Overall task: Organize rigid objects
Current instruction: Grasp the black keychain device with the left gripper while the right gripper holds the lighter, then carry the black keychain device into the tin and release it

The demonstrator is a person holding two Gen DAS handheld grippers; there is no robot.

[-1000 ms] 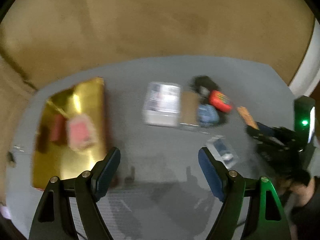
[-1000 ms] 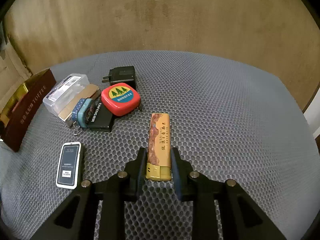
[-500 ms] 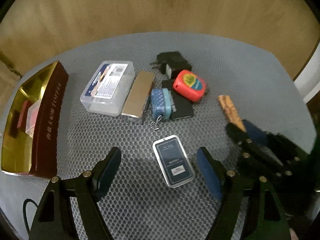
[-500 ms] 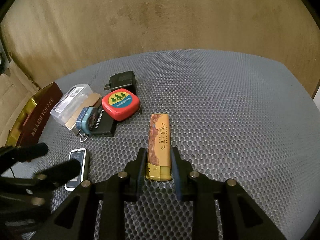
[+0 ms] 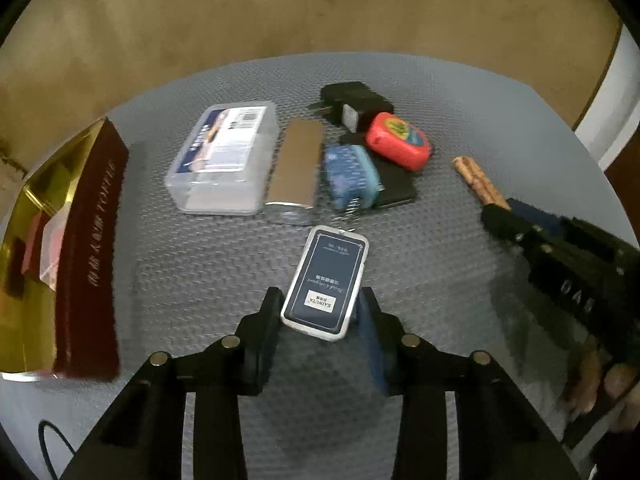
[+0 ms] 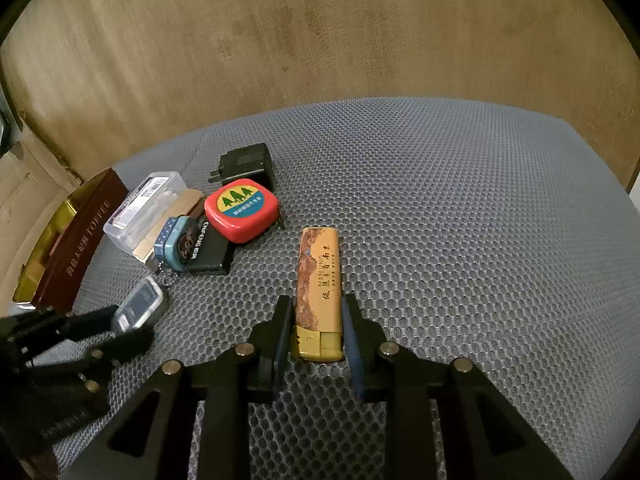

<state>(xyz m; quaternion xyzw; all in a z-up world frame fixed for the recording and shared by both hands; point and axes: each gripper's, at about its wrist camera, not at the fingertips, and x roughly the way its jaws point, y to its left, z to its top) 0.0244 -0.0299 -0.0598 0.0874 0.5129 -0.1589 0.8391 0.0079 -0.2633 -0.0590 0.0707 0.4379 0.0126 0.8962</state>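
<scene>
Left hand-held gripper [image 5: 320, 316] closing around card case [image 5: 325, 282]; mat [image 6: 460, 208] right side open.

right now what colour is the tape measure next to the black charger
Red, with a round yellow-and-blue label of green trees on the tape measure; the right wrist view shows it best.

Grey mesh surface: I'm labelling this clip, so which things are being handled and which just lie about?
In hand:
- left gripper, closing around dark-blue white-rimmed card case
- right gripper, shut on orange marbled lighter

Lying about:
- red tape measure
- black plug adapter
- clear plastic box
</scene>
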